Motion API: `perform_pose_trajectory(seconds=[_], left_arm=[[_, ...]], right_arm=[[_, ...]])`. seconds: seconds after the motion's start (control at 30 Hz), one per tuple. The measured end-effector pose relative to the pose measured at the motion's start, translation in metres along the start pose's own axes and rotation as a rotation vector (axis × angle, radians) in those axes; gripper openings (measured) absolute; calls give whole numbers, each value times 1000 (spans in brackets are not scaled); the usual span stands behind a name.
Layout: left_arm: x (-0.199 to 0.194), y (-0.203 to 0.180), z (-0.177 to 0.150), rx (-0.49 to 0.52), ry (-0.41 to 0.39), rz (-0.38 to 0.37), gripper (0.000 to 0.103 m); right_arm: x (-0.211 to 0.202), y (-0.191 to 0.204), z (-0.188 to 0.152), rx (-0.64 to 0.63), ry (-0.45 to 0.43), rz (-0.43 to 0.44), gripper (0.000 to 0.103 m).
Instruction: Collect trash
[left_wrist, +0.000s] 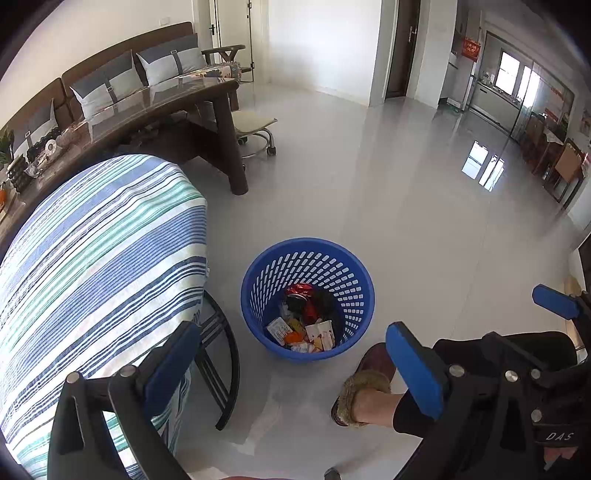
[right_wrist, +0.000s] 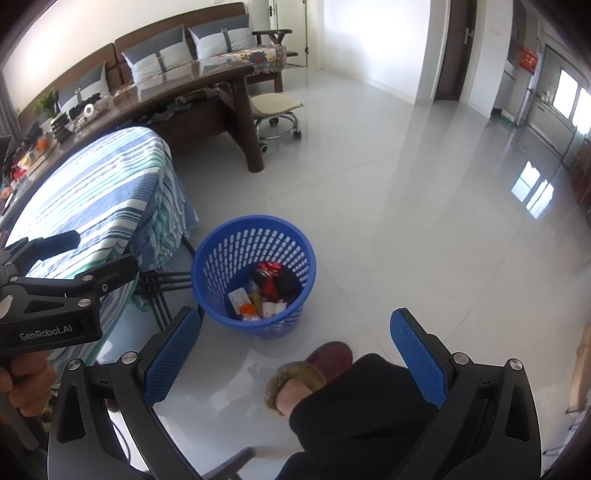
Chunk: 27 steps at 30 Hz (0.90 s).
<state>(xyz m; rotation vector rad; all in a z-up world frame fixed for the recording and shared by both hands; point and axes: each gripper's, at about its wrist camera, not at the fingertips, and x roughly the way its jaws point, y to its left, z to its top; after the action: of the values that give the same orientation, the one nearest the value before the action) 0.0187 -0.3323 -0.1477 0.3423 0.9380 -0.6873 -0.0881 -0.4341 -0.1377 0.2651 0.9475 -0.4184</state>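
a: basket (left_wrist: 308, 258) sits on the floor (left_wrist: 406, 221), just beside the striped cloth (left_wrist: 103, 240) over the tabletop. trash (left_wrist: 306, 325) piled inside: wrappers, a red can.

b: fingers?

a: left gripper (left_wrist: 291, 362) fingers apart, nothing between. right gripper (right_wrist: 295, 350) the same, spread and empty. both hang above the basket's near side.

b: anything else?

a: slipper (right_wrist: 314, 369) on the floor, near the basket, not touching it.

Both wrist cams look down fwd from above, sharing blue basket (left_wrist: 307, 295) (right_wrist: 253, 275) on floor.
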Motion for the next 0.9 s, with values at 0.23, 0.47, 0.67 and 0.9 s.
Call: perform_pose_trajectory(seconds=[0.23,0.47,0.67,0.9], left_arm=[[0,0,1,1,0,0,103],[2,0,1,5,-1,3,103],[3,-1,2,6,5,2,103],[5,-3,1,17,9,3,103]], right_arm=[[0,0,0,0,1,0,103],[0,-1,0,1,1,1,103],[0,-1,-3,5,0,5,103],[2,-3,-4,10,3,6,103]])
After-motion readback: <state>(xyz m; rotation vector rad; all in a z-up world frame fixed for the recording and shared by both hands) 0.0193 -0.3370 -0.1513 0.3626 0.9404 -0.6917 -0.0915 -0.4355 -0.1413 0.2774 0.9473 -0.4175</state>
